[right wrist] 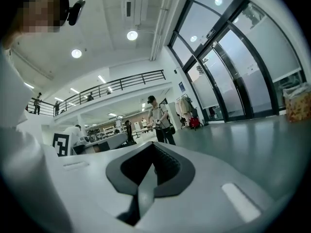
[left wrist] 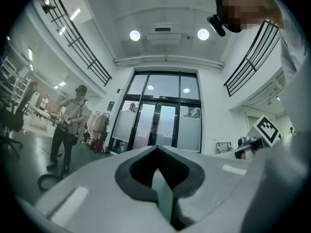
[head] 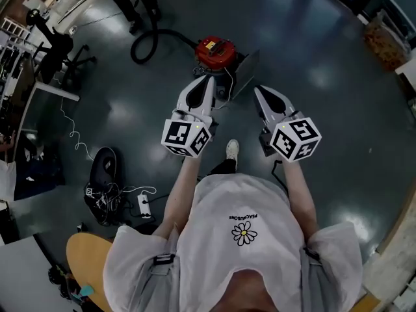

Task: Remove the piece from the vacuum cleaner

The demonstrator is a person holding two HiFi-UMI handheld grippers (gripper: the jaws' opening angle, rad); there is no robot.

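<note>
Left arm: forearm stretched forward from the torso, with the left gripper held roughly level and its nose aimed toward 12 o'clock.
Right arm: matching pose, with the right gripper at the left one's 3 o'clock. A clear gap lies between the two, and their marker cubes sit nearest the body.
Left jaws: pressed together in the left gripper view, with nothing between them.
Right jaws: closed tip to tip in the right gripper view, also empty.
Vacuum cleaner: a squat, round red canister with black fittings on top. It sits on the dark glossy floor at 12 o'clock, just beyond both noses, and neither gripper touches it.
Hose: black, looping away from the canister toward 10 o'clock.
Grey panel: a flat slab leaning at the canister's 4 o'clock. It may belong to the cleaner, but the head view is too dim to say.
Bystander: stands at 11 o'clock, beside the hose loop.
Power strip: white, among tangled cables at 8 o'clock.
</note>
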